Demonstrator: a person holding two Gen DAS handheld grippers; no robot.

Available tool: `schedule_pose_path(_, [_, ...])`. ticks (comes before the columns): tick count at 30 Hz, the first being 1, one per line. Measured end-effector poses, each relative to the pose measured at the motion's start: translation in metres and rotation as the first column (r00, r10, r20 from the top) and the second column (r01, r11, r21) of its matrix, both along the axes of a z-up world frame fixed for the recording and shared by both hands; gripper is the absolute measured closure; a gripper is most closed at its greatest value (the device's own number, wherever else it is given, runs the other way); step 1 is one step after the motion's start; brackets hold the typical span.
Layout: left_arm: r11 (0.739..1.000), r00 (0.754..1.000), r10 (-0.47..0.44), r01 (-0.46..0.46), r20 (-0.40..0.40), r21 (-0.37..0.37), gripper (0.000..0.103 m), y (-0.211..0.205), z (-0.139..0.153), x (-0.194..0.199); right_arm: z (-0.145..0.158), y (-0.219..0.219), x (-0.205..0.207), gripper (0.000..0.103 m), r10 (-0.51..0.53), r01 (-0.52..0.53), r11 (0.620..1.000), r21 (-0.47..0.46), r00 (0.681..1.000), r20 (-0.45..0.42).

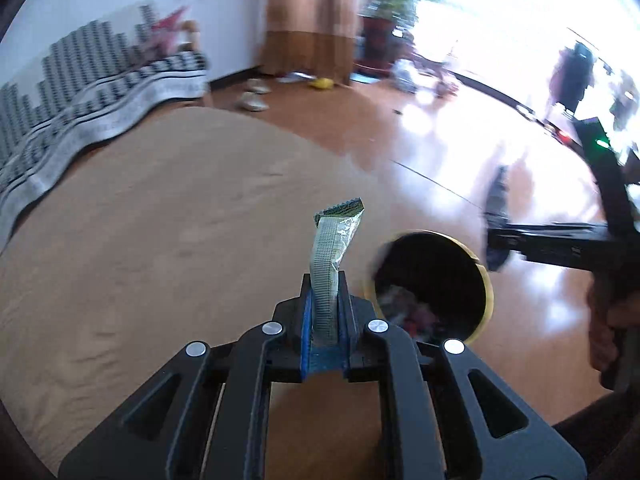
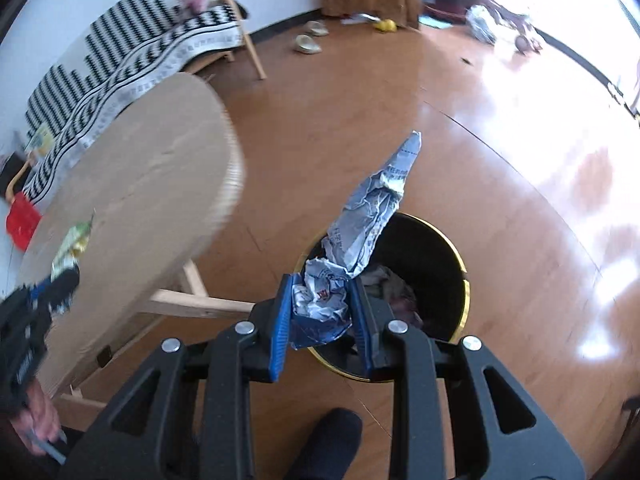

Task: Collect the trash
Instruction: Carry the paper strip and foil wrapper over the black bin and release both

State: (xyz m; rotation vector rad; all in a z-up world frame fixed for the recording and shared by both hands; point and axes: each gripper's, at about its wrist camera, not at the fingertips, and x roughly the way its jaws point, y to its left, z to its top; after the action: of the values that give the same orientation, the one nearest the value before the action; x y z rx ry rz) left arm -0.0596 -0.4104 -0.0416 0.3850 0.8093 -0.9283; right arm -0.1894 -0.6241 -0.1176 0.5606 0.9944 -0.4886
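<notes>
Green-silver foil wrapper strip (image 1: 338, 240) pinched in left gripper (image 1: 325, 312), lower centre, beside black gold-rimmed bin (image 1: 486, 280). Crumpled blue-white paper (image 2: 360, 240) clamped in right gripper (image 2: 322, 320) above bin (image 2: 460, 272), centre. Bin partly filled; both pieces not yet dropped. Round wooden table (image 2: 140, 168) seen at left.

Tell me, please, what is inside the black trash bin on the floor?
Inside the black bin lies crumpled rubbish, greyish and reddish, too blurred to name. The crumpled paper held in the right claw covers the bin's near side.
</notes>
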Motion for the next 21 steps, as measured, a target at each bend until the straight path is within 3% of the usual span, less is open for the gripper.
schedule_pose_path(3, [0.997,0.997,-0.074,0.074,-0.016,0.004,0.093,-0.026,-0.009,-0.017,-0.013,-0.014,-0.010,0.075,-0.014,0.015,1.000,0.020,0.999,-0.034])
schedule_pose_path(9, [0.992,0.992,-0.121,0.122,-0.045,0.019,0.093,-0.054,-0.026,-0.022,-0.048,-0.034,-0.013,0.074,0.004,0.007,0.997,0.074,0.989,-0.147])
schedule_pose_path(21, [0.993,0.991,-0.114,0.116,-0.065,0.033,0.093,-0.064,-0.041,-0.019,-0.049,-0.033,0.007,0.074,0.017,-0.002,0.995,0.103,0.989,-0.148])
